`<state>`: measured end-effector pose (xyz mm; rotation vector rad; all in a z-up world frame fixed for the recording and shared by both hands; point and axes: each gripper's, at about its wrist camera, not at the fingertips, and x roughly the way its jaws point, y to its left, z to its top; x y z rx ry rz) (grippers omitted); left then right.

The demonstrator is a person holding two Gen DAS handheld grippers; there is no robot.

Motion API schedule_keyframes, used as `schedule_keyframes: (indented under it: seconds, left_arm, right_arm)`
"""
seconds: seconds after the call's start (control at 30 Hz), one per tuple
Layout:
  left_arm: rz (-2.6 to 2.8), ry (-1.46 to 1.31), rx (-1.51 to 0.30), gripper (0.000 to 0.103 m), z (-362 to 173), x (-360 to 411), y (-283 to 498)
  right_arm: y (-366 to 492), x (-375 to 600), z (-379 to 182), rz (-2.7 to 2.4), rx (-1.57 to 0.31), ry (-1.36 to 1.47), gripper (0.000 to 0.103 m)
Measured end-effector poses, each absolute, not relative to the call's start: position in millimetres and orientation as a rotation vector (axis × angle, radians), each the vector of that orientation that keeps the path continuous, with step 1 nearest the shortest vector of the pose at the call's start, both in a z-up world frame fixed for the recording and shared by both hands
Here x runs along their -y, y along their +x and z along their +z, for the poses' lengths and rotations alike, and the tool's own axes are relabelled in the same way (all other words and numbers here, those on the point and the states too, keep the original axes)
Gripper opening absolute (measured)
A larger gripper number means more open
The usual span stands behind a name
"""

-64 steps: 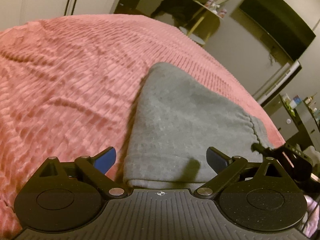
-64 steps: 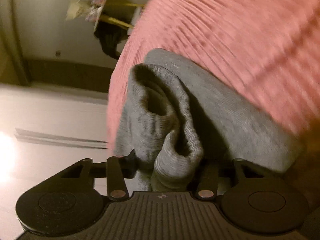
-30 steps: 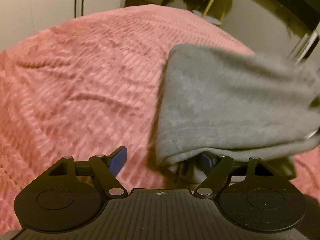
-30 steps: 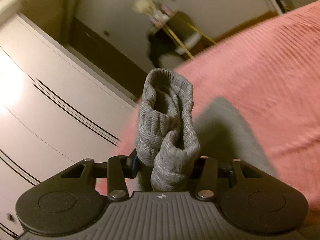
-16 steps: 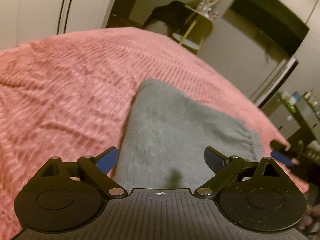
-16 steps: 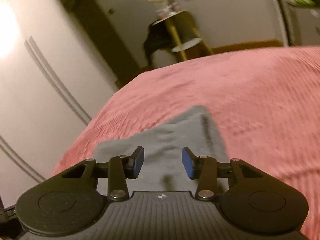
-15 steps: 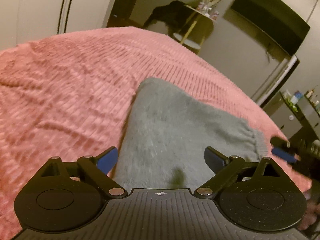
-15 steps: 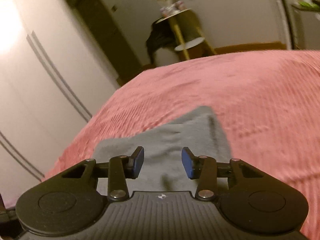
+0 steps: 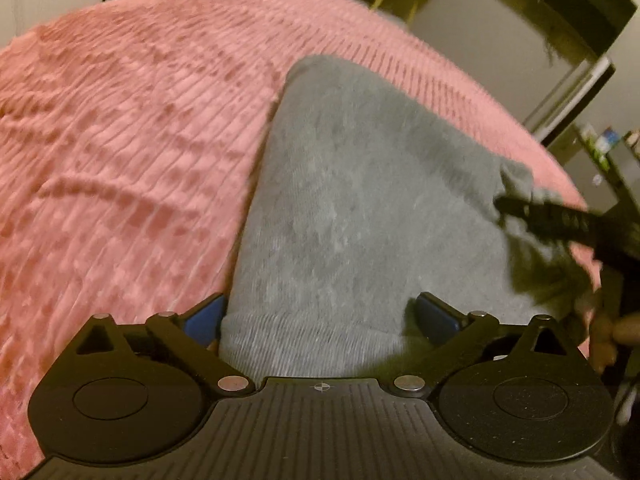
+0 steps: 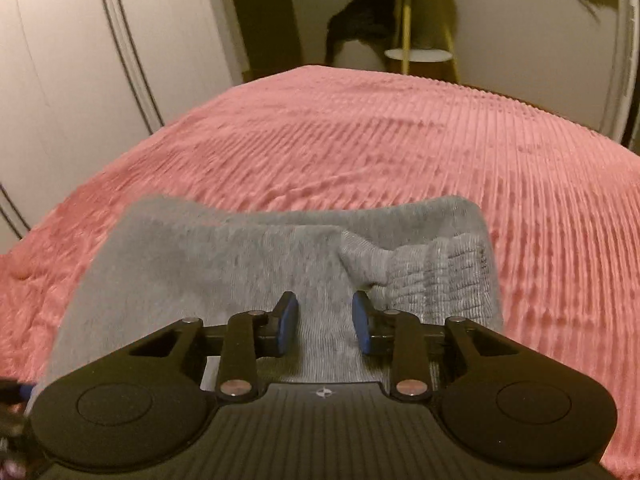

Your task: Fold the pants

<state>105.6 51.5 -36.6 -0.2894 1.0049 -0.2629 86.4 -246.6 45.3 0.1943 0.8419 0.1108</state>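
Pants: grey pants lie folded into a compact stack on the pink ribbed bedspread; in the right wrist view the same pants fill the foreground, with the ribbed waistband bunched at the right end of the stack.

Left gripper: the left gripper sits low at the near edge of the stack, pointing along the bed. Its jaws stand wide apart — the blue pads flank the ribbed near edge of the fabric, one on either side, and nothing is pinched between them.

Right gripper: the right gripper hangs over the stack, angled forward and slightly down, looking across the bed. Its jaws are parted by a narrow gap with flat grey cloth showing through; its fingers close on nothing. The waistband lies just beside the right-hand finger.

Right gripper seen from the left: a dark finger reaches in from the right edge to the far corner of the pants — whether it touches the cloth I cannot tell.

Background: a yellow-legged side table with dark clothing draped beside it, and pale wardrobe doors on the left.
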Motion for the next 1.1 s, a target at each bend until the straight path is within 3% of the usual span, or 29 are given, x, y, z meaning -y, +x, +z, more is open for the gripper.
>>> schedule_keyframes:
  seconds: [0.13, 0.17, 0.2, 0.3, 0.43, 0.7, 0.93, 1.1]
  left_arm:
    - [-0.294, -0.426, -0.937, 0.102, -29, -67, 111]
    - [-0.296, -0.461, -0.922, 0.102, -28, -73, 113]
    - [-0.298, -0.486, -0.922, 0.102, -29, -76, 117]
    - [-0.318, -0.516, -0.982, 0.102, -37, -76, 138]
    - [-0.381, -0.468, -1.072, 0.102, -48, -65, 162]
    - [-0.489, -0.447, -1.106, 0.103, -59, -60, 199]
    - [-0.565, -0.512, -1.11, 0.103, -69, -63, 226]
    - [-0.653, -0.502, -1.068, 0.103, -65, -56, 221]
  right_arm:
    - [48, 279, 69, 0.146, -0.803, 0.4, 0.05]
    - [35, 291, 76, 0.152, -0.765, 0.435, 0.064]
    - [27, 301, 80, 0.137, -0.736, 0.447, 0.071]
    - [18, 338, 75, 0.087, -0.761, 0.482, 0.08]
    - [33, 371, 36, 0.092, -0.95, 0.646, 0.081]
    - [75, 389, -18, 0.275, -0.986, 0.961, 0.084]
    - [99, 351, -14, 0.32, -1.004, 0.794, 0.083]
    - [95, 351, -10, 0.309, -0.986, 0.791, 0.067]
